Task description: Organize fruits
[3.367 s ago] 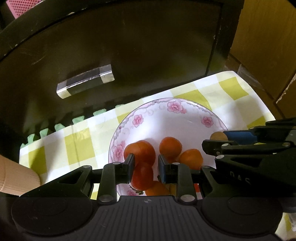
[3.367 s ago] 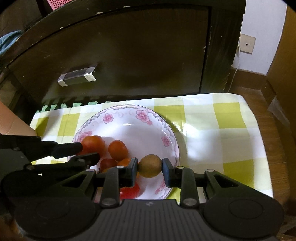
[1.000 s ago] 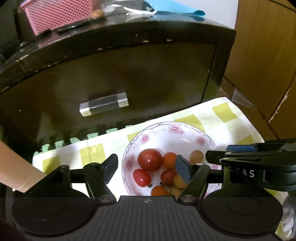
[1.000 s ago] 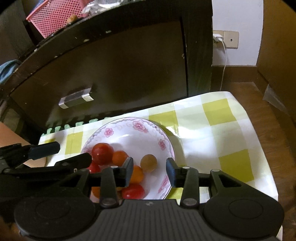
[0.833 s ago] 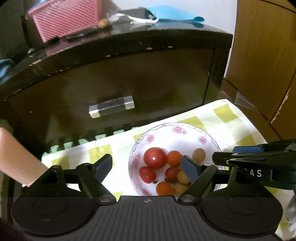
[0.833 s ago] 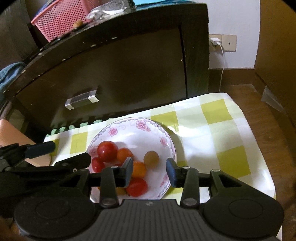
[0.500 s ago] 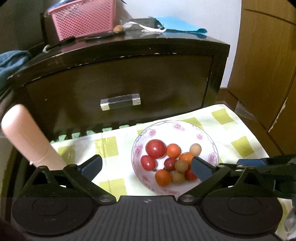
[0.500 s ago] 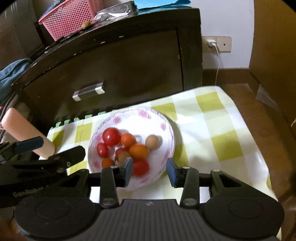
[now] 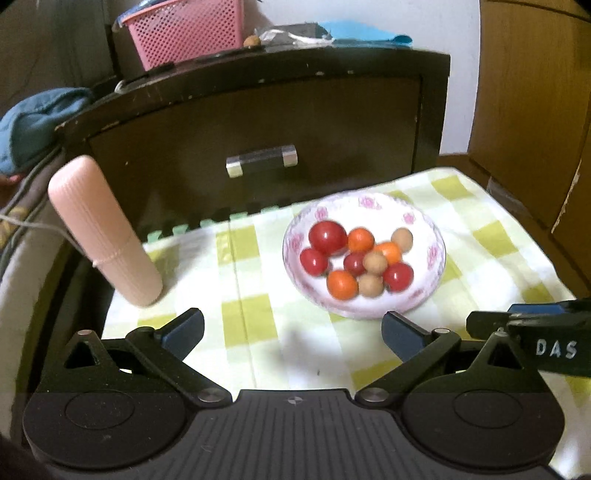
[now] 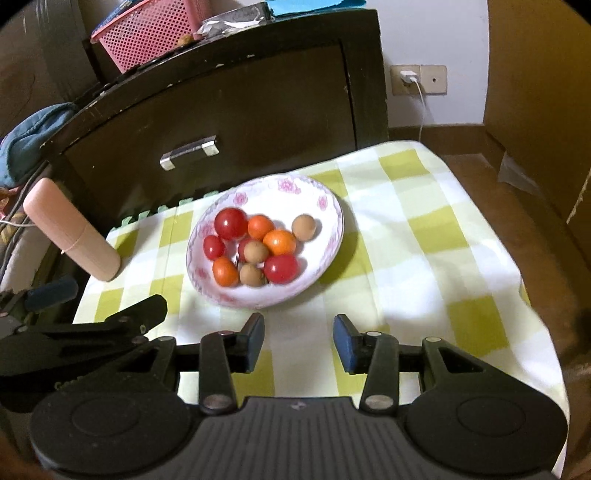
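The bowl [image 10: 334, 236] looks like glazed ceramic, its tomatoes [image 10: 231, 223] smooth and glossy. The checked cloth [image 10: 424, 258] has a slight plastic sheen. The dark wooden cabinet [image 10: 258, 110] is scuffed, with a shiny metal handle [image 10: 189, 152]. The basket [image 10: 147, 33] is perforated pink plastic.

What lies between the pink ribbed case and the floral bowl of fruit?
In the left wrist view, only bare checked tablecloth lies between the pink ribbed case and the floral bowl.
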Demonstrator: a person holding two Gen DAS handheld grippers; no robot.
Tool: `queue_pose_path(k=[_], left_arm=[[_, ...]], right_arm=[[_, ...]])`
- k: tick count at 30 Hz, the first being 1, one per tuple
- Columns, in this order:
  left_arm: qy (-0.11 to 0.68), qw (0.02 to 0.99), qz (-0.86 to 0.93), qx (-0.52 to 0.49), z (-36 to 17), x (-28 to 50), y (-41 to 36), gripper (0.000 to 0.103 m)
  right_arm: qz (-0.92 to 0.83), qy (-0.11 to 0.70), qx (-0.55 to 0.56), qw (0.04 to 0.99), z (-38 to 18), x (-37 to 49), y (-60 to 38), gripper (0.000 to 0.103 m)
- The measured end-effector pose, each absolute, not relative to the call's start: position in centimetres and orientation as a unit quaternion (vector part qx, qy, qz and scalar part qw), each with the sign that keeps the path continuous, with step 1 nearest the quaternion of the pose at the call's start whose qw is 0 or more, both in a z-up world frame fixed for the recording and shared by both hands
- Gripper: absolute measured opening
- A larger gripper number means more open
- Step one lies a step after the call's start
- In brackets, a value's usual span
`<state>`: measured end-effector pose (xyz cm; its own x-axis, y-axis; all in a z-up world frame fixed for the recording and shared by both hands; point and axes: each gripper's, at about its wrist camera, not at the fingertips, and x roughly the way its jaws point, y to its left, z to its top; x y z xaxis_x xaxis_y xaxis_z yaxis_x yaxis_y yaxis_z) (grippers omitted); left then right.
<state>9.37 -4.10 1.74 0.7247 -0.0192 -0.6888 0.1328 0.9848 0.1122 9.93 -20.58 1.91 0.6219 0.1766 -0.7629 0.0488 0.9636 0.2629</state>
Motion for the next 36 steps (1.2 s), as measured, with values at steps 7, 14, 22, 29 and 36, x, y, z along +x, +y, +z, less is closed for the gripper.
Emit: queue_pose_path(k=[7,14,22,29,36], left_arm=[[0.38,0.92,-0.033,0.092,0.2,7.1,-3.8,0.103],[0.387,0.919,-0.038,0.069,-0.2,5.5,-3.1,0.103],[0.396,0.915,-0.043,0.063,-0.7,4.0,-2.8,0.103],[0.394,0.916,-0.05,0.065,-0.8,1.6,-2.7,0.103],[0.392,0.917,-0.051,0.054,-0.5,0.5,-2.5,0.103]], right_arm=[[0.039,0.437,0.142,0.887,0.9,7.2,-20.3,0.04],[0.038,0.447,0.145,0.882,0.0,5.2,-20.0,0.04],[0.045,0.454,0.137,0.879,-0.2,3.3,-19.2,0.04],[0.044,0.466,0.128,0.874,-0.9,1.2,-18.6,0.04],[0.047,0.462,0.136,0.875,-0.6,-0.5,-18.5,0.04]])
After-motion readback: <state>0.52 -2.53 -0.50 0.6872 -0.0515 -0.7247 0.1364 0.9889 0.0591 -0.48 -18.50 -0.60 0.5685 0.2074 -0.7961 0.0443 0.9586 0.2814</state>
